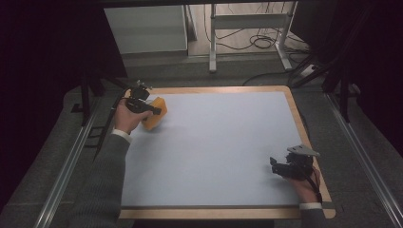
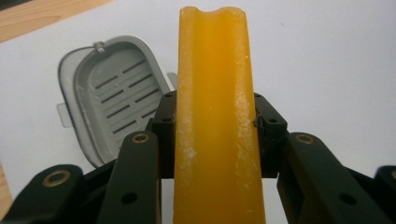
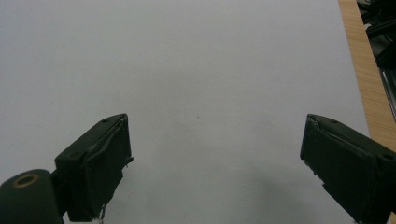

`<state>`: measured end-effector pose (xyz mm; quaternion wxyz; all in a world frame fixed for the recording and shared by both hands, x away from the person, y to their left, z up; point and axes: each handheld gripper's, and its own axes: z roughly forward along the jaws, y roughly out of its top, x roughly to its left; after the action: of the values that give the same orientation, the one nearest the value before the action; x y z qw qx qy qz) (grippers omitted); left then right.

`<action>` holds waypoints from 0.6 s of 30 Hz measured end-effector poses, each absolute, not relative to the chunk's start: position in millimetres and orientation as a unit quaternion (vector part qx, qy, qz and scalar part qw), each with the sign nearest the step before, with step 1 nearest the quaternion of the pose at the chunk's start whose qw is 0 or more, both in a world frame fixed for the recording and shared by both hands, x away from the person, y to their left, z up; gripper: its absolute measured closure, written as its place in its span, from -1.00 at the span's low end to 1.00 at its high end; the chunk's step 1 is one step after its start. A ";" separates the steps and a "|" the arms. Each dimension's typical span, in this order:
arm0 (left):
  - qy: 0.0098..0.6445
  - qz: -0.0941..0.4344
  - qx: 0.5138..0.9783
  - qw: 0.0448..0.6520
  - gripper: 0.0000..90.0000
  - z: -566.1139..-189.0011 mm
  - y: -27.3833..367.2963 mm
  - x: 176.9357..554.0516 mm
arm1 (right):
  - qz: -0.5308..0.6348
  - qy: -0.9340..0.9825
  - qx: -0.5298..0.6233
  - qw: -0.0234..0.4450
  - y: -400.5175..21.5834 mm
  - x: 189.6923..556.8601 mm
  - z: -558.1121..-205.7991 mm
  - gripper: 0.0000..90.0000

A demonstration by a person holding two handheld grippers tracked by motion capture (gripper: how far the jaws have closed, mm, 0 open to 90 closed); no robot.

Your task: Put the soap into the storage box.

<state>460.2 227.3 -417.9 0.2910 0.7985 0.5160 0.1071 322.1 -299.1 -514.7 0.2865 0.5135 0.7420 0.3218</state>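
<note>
The person's left hand point(image 1: 126, 116) reaches to the far left corner of the desk point(image 1: 214, 142), forearm in a grey sleeve point(image 1: 102, 180) running up along the left edge. It holds the left gripper point(image 1: 151, 110), whose jaws are clamped on an orange block point(image 1: 154, 118). In the left gripper view the block point(image 2: 217, 116) stands as a long, narrow, waxy yellow-orange slab squeezed between the two black jaws, with whitish scuffs down its edges and a shallow notch at its far end. Behind it, on the pale desk surface, lies a grey plastic lid point(image 2: 112, 98) with rounded corners and rows of slots on its inner face, just beside the wooden far edge.

The right hand point(image 1: 304, 183) rests near the right edge of the desk, toward the near corner, wrist bent so that the right gripper point(image 1: 280, 167) points left across the surface. In the right gripper view the right gripper's point(image 3: 217, 172) jaws stand wide apart and grip nothing, above bare pale surface, with the wooden edge strip point(image 3: 366, 79) at the right.
</note>
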 end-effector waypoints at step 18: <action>0.553 0.096 0.773 0.295 0.37 -423.1 233.5 484.7 | 0.321 0.740 0.517 0.287 -301.3 322.3 -515.1 -0.80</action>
<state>484.7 233.5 -423.1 0.2946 0.7735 0.5530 0.0955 322.3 -301.3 -515.1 0.2869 0.5167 0.7399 0.3213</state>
